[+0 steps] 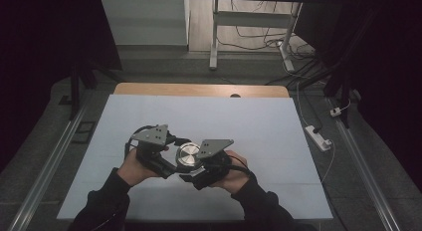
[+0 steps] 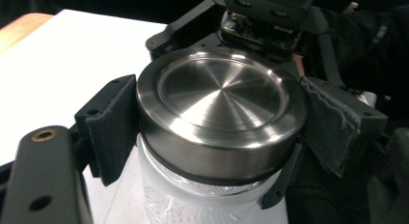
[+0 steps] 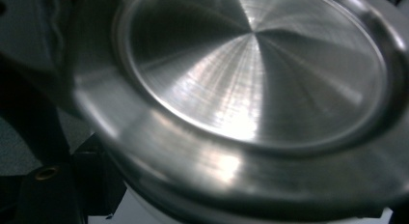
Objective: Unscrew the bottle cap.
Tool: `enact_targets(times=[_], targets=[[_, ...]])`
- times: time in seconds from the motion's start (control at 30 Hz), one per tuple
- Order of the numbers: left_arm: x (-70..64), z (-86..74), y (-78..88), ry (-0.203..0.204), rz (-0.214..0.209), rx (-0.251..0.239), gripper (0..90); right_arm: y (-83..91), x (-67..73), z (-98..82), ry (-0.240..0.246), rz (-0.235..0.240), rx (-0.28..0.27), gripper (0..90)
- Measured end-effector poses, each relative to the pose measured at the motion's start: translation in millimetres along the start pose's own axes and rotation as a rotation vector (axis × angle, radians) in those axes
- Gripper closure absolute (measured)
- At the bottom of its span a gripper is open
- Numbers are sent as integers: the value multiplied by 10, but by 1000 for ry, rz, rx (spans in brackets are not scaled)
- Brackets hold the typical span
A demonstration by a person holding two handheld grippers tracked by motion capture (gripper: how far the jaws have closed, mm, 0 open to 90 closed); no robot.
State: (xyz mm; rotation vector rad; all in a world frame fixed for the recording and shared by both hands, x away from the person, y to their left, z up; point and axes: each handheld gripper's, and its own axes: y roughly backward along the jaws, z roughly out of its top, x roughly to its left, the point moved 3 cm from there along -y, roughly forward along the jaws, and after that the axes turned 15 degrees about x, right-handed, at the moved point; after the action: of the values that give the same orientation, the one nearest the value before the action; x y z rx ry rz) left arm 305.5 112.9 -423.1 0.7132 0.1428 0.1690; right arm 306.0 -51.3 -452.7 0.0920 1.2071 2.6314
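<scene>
A glass jar (image 2: 193,204) with a brushed steel lid (image 1: 188,155) is held up between my two grippers over the near middle of the table. My left gripper (image 1: 173,155) comes in from the left. In the left gripper view its two padded fingers (image 2: 112,125) press on opposite sides of the lid (image 2: 219,96), so it is shut on the lid. My right gripper (image 1: 198,167) comes in from the right, lower down. In the right gripper view the lid (image 3: 251,74) sits very close, and one black finger (image 3: 94,178) lies against the jar just under the rim.
A pale sheet (image 1: 149,111) covers the wooden table (image 1: 199,89). On the floor at the right lie a power strip (image 1: 318,137) and cables. A desk frame (image 1: 215,37) stands beyond the table, and metal rails (image 1: 50,161) run along both sides.
</scene>
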Motion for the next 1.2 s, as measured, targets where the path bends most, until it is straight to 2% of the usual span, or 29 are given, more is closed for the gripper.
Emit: enact_targets(times=[0.1, 0.13, 0.17, 0.2, 0.23, 0.27, 0.3, 0.37, 0.4, 0.47, 0.5, 0.6, 0.63, 0.67, 0.7, 0.73, 0.8, 0.83, 0.9, 1.0, 1.03, 1.07, 1.1, 1.17, 1.2], targets=[[-9, 21, -57, 35, 62, 8, 188, -6, -45, -16, -27, -33, 16, 154], [-9, 21, -57, 35, 62, 8, 188, -12, -64, -26, -29, -42, 20, 154], [-23, 34, -107, 55, 107, 20, 188, -21, -80, -35, -43, -45, 24, 154], [-23, 34, -107, 55, 107, 20, 188, -21, -80, -35, -43, -45, 24, 154], [-35, 40, -162, 72, 143, 34, 188, -44, -100, -52, -56, -62, 44, 154], [-35, 40, -162, 72, 143, 34, 188, -59, -106, -60, -62, -68, 53, 154], [-43, 40, -210, 90, 171, 42, 189, -74, -111, -67, -70, -69, 62, 154], [-52, 33, -239, 114, 202, 47, 190, -104, -124, -75, -82, -68, 75, 154], [-52, 33, -239, 114, 202, 47, 190, -116, -133, -74, -90, -72, 78, 154], [-59, 29, -251, 155, 238, 44, 190, -129, -141, -70, -99, -72, 80, 154], [-75, 30, -249, 194, 278, 37, 189, -151, -160, -55, -123, -69, 72, 154], [-85, 29, -221, 203, 289, 34, 178, -162, -164, -26, -125, -64, 53, 155], [-73, 25, -155, 207, 244, 2, 138, -161, -155, -12, -123, -60, 43, 155], [-73, 25, -155, 207, 244, 2, 98, -161, -155, -12, -123, -60, 43, 155], [-60, 16, -52, 189, 177, -42, 89, -150, -133, 12, -104, -51, 29, 155], [-55, 11, -4, 173, 149, -45, 69, -146, -123, 20, -93, -47, 27, 155], [-49, 3, 38, 158, 143, -46, 56, -143, -113, 25, -85, -40, 24, 155], [-44, -8, 73, 134, 114, -46, 56, -140, -99, 26, -80, -28, 17, 155], [-7, -51, 136, 89, 29, -38, 70, -130, -70, 21, -60, -3, 18, 155], [28, -78, 138, 39, -52, -27, 87, -109, -32, 17, -22, 41, 21, 155], [33, -81, 124, 21, -70, -15, 94, -101, -11, 21, -12, 50, 17, 155], [33, -81, 124, 21, -70, -15, 102, -93, 4, 26, -1, 61, 16, 155], [34, -82, 90, -5, -82, 10, 112, -86, 21, 32, 12, 72, 9, 155], [27, -78, 68, -17, -113, 5, 130, -69, 59, 46, 26, 85, 6, 155], [27, -78, 68, -17, -113, 5, 153, -61, 70, 50, 34, 86, 8, 155]])
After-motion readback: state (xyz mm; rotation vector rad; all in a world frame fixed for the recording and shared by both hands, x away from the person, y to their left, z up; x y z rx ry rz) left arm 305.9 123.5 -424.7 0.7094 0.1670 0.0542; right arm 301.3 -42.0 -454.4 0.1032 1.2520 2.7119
